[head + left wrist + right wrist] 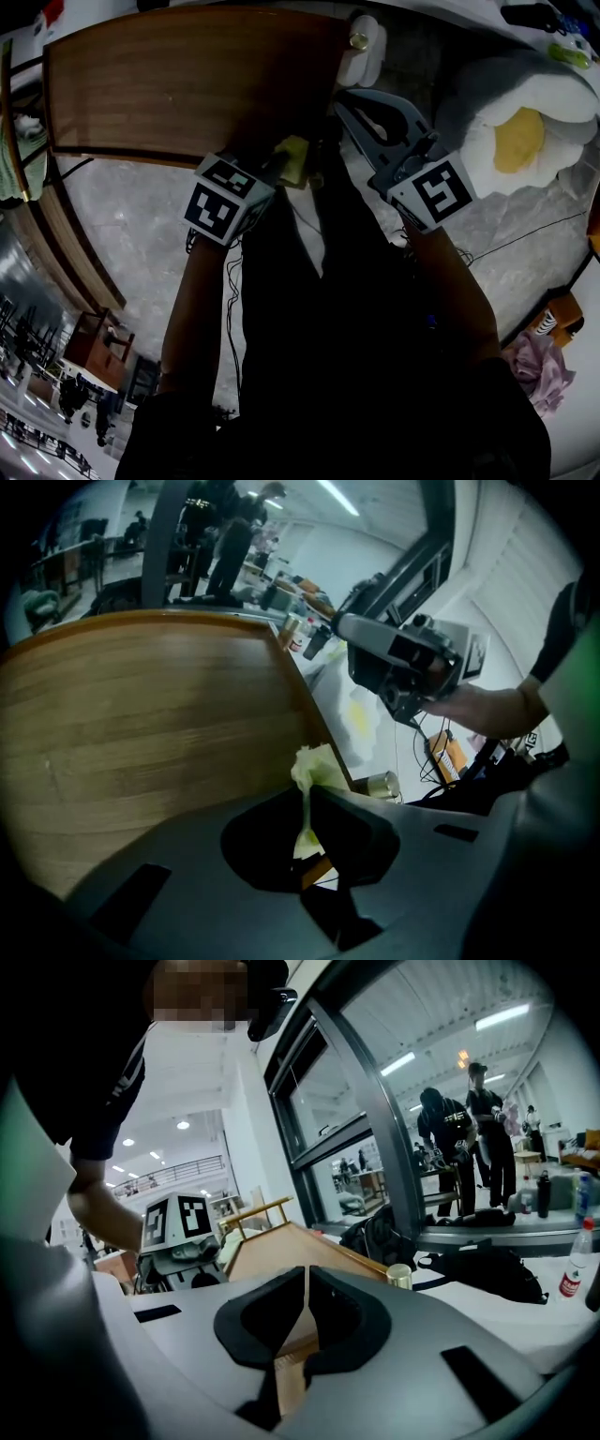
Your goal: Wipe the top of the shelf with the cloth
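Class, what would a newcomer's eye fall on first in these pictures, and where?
The broad wooden shelf top fills the head view's upper left. At its near right edge the left tongs pinch a pale yellow cloth. Further right lies a white flower-shaped cushion with a yellow centre, beside the shut, empty right tongs.
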Demonstrator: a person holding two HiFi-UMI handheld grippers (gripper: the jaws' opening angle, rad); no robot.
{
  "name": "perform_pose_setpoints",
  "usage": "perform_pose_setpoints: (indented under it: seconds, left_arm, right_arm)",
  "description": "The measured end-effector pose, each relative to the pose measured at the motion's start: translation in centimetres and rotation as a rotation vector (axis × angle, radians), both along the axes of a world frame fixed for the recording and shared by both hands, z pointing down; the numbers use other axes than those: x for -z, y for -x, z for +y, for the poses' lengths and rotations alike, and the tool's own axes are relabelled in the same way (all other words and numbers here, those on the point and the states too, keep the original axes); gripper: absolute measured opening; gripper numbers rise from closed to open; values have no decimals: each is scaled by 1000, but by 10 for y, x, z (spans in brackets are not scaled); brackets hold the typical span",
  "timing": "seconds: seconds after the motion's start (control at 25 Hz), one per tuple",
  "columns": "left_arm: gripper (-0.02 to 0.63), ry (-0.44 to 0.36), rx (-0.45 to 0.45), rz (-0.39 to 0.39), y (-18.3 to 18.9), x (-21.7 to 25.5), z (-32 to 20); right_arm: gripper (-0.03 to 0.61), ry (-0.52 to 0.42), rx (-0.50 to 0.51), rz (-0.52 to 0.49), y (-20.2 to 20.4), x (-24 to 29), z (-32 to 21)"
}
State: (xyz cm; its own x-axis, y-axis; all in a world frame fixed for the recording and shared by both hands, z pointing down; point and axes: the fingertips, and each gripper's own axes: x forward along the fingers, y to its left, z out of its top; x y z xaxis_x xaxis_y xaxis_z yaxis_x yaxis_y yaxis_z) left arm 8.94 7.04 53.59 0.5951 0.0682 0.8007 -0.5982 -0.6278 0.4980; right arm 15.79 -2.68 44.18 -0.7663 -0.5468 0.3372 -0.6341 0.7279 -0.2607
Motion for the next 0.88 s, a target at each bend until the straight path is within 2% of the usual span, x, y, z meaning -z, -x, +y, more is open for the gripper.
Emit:
perform_pose_setpoints:
  seconds: [0.36, 0.6, 0.88]
  left_arm:
    - [32, -93, -74, -57, 22, -6, -5]
    - [32, -132, -56, -125, 90, -11, -27]
    - [32, -162, 18, -187, 183, -18, -56]
  right_arm:
    - [26, 13, 52, 14, 33, 0, 10]
    - [26, 17, 46, 23, 60, -2, 7]
    - [26, 12, 84, 24, 116, -2, 4]
